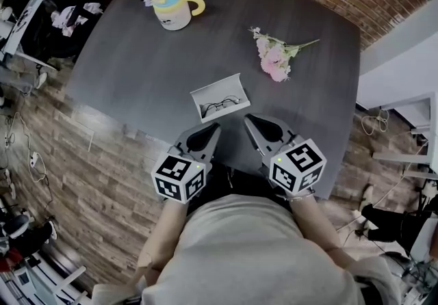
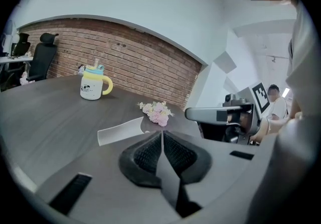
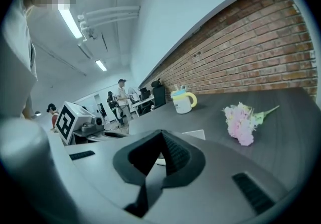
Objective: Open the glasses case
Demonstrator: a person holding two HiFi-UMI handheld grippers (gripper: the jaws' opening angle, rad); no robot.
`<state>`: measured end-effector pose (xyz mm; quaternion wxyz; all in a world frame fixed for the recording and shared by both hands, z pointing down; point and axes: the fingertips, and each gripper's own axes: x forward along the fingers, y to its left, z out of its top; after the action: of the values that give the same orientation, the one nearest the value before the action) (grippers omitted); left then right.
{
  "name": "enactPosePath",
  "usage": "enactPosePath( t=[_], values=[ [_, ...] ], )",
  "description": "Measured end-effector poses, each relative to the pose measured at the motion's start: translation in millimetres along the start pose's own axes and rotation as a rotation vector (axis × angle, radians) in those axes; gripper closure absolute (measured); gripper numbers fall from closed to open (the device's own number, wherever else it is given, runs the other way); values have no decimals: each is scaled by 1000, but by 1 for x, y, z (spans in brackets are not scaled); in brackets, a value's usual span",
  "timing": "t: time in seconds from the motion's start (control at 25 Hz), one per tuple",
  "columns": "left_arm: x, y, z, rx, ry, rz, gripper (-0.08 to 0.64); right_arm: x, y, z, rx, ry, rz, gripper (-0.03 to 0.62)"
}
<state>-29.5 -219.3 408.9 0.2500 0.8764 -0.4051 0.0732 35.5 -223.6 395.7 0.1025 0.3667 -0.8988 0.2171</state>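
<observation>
At the left of the dark table (image 1: 130, 64) we see a yellow-handled mug (image 1: 171, 9). Our left gripper (image 1: 215, 128) hovers over the near edge, jaws pressed together on nothing. Just beyond both tips lies the white glasses case (image 1: 217, 87), open, with glasses (image 1: 222, 103) inside. Our right gripper (image 1: 249, 120) is likewise closed and empty. Pink flowers (image 1: 275, 61) lie farther right.

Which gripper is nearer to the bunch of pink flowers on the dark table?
Right. The right gripper lies nearer the person than the pink flower bunch; the left gripper is farther left, before the open white glasses case.
</observation>
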Motion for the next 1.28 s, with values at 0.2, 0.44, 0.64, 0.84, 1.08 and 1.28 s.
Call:
enactPosePath(
  t=[0.2, 0.44, 0.64, 0.84, 1.08, 1.28],
  values=[
    [-2, 2, -7, -9, 13, 4, 531, 1, 1, -7, -33, 22, -2, 586],
    [-6, 3, -8, -5, 14, 13, 531, 4, 8, -14, -32, 49, 15, 586],
    [-6, 0, -7, -32, -1, 0, 531, 4, 9, -14, -42, 50, 27, 586],
    [-6, -1, -7, -30, -6, -2, 531, 1, 10, -13, -55, 63, 13, 586],
    [-5, -5, -11, -34, 2, -8, 531, 0, 10, -20, -51, 85, 6, 586],
    [-5, -5, -12, -37, 4, -8, 531, 0, 9, -21, -48, 91, 7, 586]
  ],
)
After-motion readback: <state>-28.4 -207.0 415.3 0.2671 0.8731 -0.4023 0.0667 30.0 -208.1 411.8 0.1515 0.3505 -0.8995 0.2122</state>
